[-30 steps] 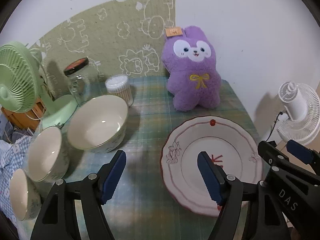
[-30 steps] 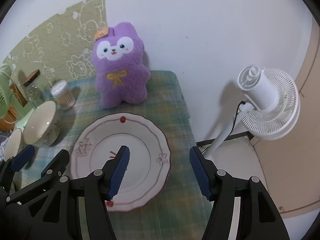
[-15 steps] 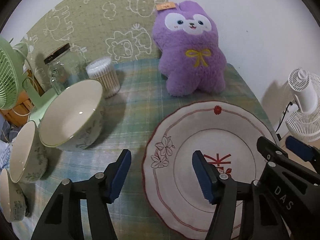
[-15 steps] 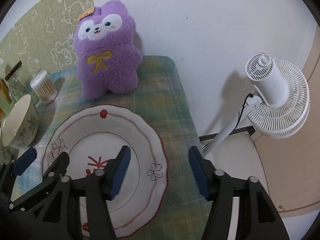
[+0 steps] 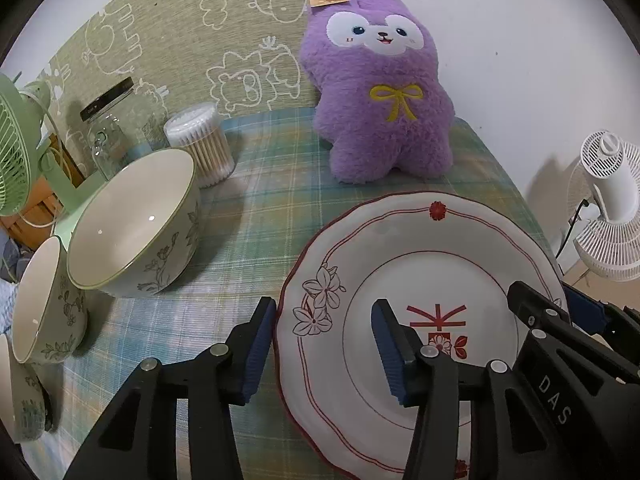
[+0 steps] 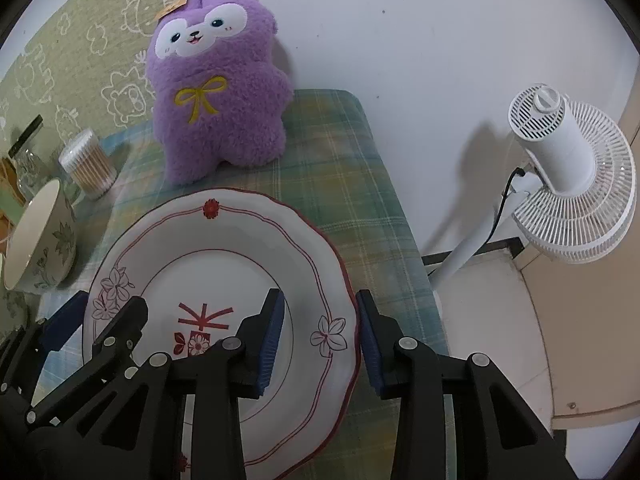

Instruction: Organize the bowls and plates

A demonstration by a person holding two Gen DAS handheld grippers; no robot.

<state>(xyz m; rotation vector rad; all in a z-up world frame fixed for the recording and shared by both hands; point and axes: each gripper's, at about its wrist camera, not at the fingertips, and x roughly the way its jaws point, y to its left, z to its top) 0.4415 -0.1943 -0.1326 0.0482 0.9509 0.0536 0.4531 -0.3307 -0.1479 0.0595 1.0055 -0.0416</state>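
A white plate (image 5: 420, 280) with red trim and flower marks lies on the checked cloth; it also shows in the right wrist view (image 6: 224, 264). My left gripper (image 5: 324, 348) is open and straddles the plate's left rim. My right gripper (image 6: 320, 336) is open and straddles the plate's right rim. A large floral bowl (image 5: 136, 220) stands left of the plate, with a smaller bowl (image 5: 44, 300) beside it and a third at the left edge of the view. The large bowl also shows in the right wrist view (image 6: 36, 236).
A purple plush toy (image 5: 380, 92) sits behind the plate. A cotton swab tub (image 5: 200, 144), a glass jar (image 5: 108, 128) and a green fan (image 5: 16, 152) stand at the back left. A white fan (image 6: 568, 176) stands off the table's right edge.
Both grippers have moved forward and down toward the plate. Each pair of fingers now stands around a rim of the plate. The jaws have narrowed slightly.
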